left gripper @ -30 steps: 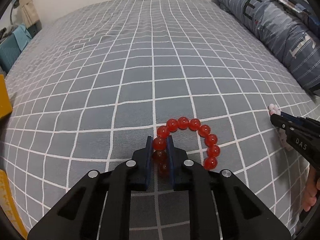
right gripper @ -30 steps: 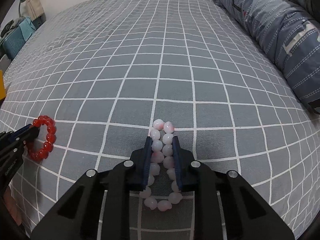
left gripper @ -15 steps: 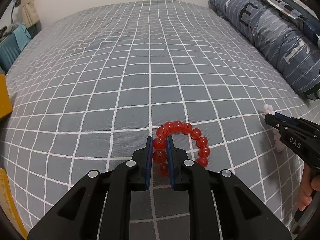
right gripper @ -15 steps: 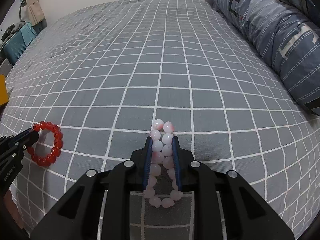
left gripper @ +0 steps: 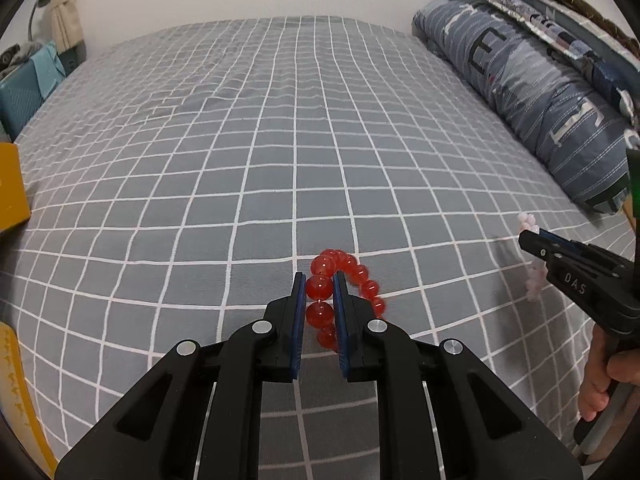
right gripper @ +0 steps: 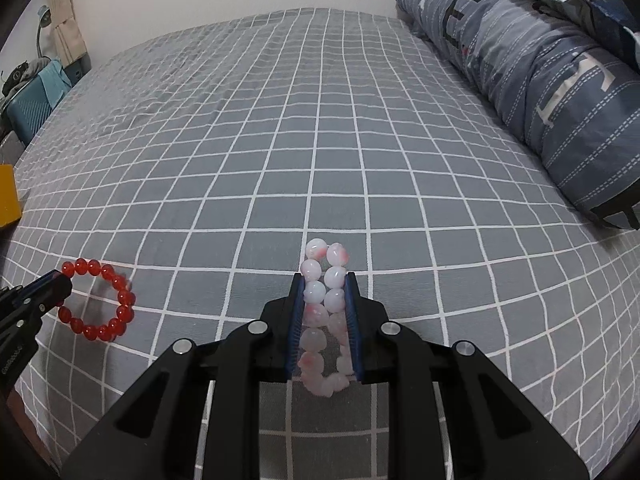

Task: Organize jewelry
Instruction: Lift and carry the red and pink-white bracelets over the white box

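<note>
1. Pinching one bead between its blue pads, the left tool was nearly closed on the red bracelet; the rest of the loop hung free to the right of and below the pads, apparently so the strand could be carried without being crushed.
2. In the right wrist view the red loop dangled off the tip of that tool, seemingly clear of the bed, with its shadow on the checked cover beneath it.
3. The right tool was closed almost as far on the pink bracelet, which it had squeezed flat into two rows of beads between the pads; a few beads stuck out beyond the tips and the bottom of the loop sagged behind them. That grip looked secure, since both sides of the strand were trapped.
4. A hand gripped the right tool's handle, seen at the right edge of the left wrist view.
5. As for containers, a yellow object sat far to the left of the left tool at the bed's edge; whether it was a box, and what it held, could not be told.
6. A striped pillow lay well ahead and to the right of both tools.
</note>
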Action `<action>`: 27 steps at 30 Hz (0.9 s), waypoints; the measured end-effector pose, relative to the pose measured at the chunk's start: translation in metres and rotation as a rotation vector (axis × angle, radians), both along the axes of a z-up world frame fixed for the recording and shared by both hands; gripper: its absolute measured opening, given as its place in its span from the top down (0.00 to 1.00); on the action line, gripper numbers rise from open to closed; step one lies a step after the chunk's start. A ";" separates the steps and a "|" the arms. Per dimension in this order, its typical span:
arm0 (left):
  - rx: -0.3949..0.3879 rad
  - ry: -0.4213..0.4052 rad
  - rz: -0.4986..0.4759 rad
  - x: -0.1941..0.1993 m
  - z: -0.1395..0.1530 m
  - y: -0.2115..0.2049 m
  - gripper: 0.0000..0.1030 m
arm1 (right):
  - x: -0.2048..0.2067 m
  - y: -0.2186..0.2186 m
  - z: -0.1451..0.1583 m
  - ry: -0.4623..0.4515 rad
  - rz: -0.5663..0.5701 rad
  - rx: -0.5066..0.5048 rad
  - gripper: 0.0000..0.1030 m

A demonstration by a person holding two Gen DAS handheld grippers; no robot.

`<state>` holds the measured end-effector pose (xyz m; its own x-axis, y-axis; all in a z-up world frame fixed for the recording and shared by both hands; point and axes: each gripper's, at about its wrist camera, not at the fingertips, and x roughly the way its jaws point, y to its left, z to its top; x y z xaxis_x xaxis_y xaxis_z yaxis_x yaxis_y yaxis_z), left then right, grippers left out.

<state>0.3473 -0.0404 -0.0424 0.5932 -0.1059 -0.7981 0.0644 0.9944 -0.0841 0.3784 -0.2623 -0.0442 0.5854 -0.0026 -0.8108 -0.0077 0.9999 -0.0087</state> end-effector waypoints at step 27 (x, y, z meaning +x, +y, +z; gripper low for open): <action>0.059 -0.075 0.013 -0.055 0.071 0.008 0.87 | -0.062 0.028 0.069 -0.110 0.024 0.017 0.82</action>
